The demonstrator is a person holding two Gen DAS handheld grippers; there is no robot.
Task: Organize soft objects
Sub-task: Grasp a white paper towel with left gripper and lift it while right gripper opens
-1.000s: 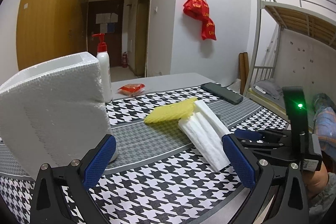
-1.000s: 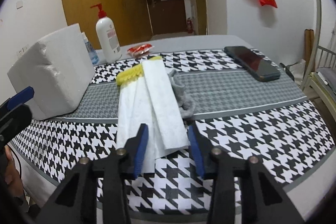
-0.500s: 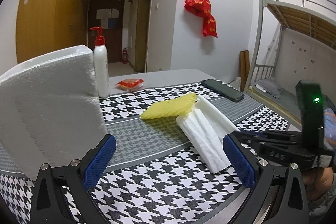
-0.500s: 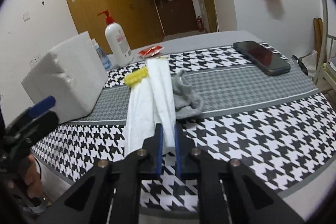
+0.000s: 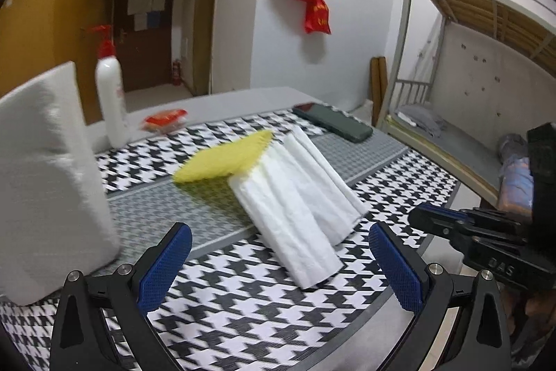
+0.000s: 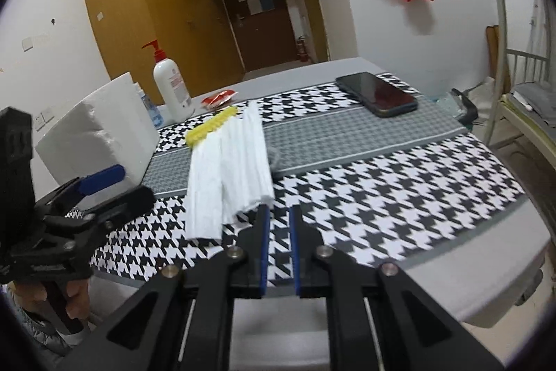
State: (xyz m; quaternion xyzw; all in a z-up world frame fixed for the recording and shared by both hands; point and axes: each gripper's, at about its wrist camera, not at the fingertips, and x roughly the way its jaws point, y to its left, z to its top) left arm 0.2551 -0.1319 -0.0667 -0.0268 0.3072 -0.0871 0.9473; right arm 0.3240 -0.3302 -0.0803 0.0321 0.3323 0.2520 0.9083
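1. My left tongs [image 5: 278, 232] stand wide open, empty, low over the checked cloth [image 5: 243, 308]
2. My right tongs [image 6: 278, 209] are closed; I see nothing pinched between them
3. The white foam sheets [image 6: 226, 169] lie mid-table, long axis running near to far, their far end on the yellow pad [image 5: 222, 159]
4. Their near right corner sits just beside my right tongs' tip, so I judge that hand the closer one
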